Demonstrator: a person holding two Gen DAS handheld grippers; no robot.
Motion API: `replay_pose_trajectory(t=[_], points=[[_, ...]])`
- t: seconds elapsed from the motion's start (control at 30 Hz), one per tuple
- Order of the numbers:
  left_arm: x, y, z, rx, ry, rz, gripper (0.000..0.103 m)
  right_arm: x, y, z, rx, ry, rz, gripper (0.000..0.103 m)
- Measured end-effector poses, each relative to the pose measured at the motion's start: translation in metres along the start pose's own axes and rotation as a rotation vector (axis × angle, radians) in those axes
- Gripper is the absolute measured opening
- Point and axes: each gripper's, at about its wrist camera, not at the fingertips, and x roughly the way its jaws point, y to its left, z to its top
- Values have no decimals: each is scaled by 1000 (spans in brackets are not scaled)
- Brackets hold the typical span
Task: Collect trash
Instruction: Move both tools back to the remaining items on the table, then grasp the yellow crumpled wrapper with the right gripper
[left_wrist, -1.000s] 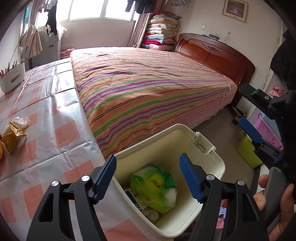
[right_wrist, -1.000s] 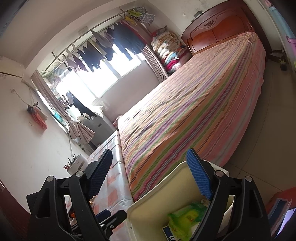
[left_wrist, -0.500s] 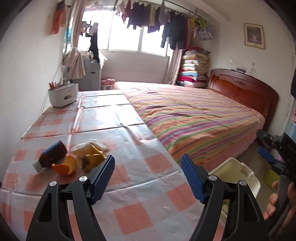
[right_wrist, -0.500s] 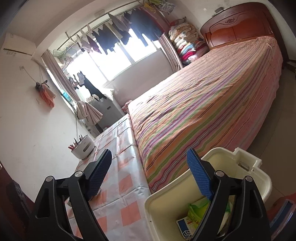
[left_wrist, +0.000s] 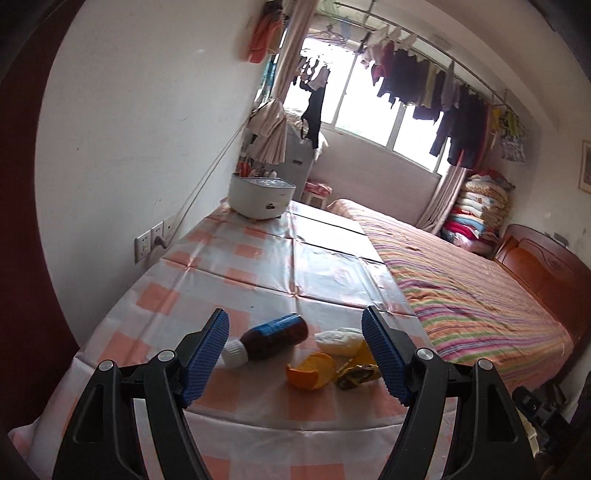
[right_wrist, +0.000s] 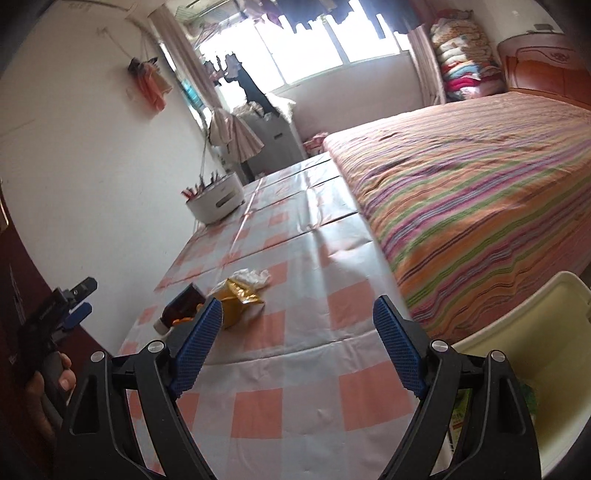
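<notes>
So left gripper (left_wrist: 295, 354) wide, nothing held; brown bottle (left_wrist: 275, 338) lying between pads, orange peel (left_wrist: 310, 371) at 5 o'clock, maybe tissue (left_wrist: 340, 339) beyond. Right gripper (right_wrist: 295, 347) wide, empty.

Both wrist views look slightly down over the table (left_wrist: 236, 266) toward the window (right_wrist: 314, 48), sharing the bottle (left_wrist: 275, 336), wrapper (right_wrist: 238, 295) and bed (left_wrist: 472, 295).

Home bedroom, striped bed (left_wrist: 461, 291), hanging laundry (left_wrist: 443, 96)
</notes>
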Motion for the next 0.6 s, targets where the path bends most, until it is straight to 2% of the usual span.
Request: replay_pose_trajectory(t=[0.17,0.3,0.43,0.6], points=[[3,29,-1,-47,34,39,72,38,44,17,-122,81,62,82],[5,44,1,-79,55,47,72,70,63,22,-166,152,91,81],[3,53,3,-89,55,68,72,101,66,25,-169,221,99,69],[6,60,3,-96,75,79,72,121,66,37,-184,268,94,58]])
